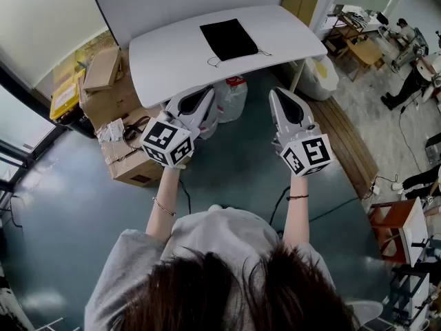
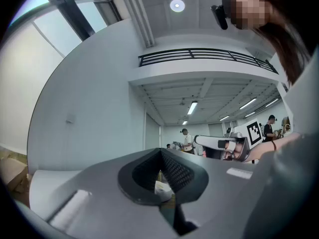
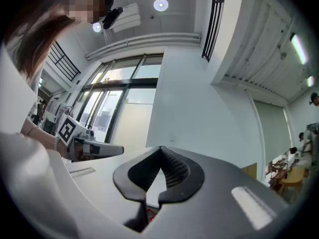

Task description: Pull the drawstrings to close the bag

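The task is only starting. The left gripper (image 1: 205, 92) and right gripper (image 1: 282, 95) are hovering closed and empty, near the person. The black bag (image 1: 229, 38) is lying on the far table (image 1: 165, 57), its drawstrings (image 1: 216, 62) trailing nearward — the next move, I judge, is reaching out and opening both grippers onto them.

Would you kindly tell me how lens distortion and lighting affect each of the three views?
Head view: wide-angle bend bows the room's lines; the black bag on the white table is sharp, evenly lit. Left gripper view: heavy fisheye, black corners, the ceiling lamp glares. Right gripper view: same fisheye, the windows look washed out.
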A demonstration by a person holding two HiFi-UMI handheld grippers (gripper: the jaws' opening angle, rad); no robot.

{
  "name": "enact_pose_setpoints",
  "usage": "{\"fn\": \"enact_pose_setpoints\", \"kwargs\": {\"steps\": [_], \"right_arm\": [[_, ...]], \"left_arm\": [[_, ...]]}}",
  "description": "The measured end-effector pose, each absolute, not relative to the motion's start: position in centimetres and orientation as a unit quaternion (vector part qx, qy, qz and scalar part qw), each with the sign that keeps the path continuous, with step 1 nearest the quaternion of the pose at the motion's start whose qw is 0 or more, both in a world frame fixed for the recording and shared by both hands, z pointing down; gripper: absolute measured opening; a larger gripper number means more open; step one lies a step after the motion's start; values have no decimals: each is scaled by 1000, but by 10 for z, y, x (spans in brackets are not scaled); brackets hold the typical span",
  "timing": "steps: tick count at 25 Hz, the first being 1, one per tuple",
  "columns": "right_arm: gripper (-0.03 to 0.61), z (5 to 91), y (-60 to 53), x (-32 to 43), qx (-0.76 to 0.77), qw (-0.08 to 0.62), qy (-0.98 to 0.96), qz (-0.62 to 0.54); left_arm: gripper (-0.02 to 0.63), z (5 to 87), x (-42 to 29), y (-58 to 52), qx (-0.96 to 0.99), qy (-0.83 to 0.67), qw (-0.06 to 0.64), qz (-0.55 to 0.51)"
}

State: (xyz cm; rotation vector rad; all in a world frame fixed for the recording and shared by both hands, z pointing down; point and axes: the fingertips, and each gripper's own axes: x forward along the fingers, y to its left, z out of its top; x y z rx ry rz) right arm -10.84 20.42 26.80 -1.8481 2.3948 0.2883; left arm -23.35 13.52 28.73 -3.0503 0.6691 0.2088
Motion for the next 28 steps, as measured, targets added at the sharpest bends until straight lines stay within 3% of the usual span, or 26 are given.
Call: {"fn": "enact_pose_setpoints", "kwargs": {"steps": [7,28], "right_arm": [[9,259,196,-105,-605,55,787,113],[12,285,198,-76,-578,57,811,73]], "left_arm": [[-6,277,-222,132,-975,207,30,73],[-6,295,-206,139,-968,243,11,63]]}}
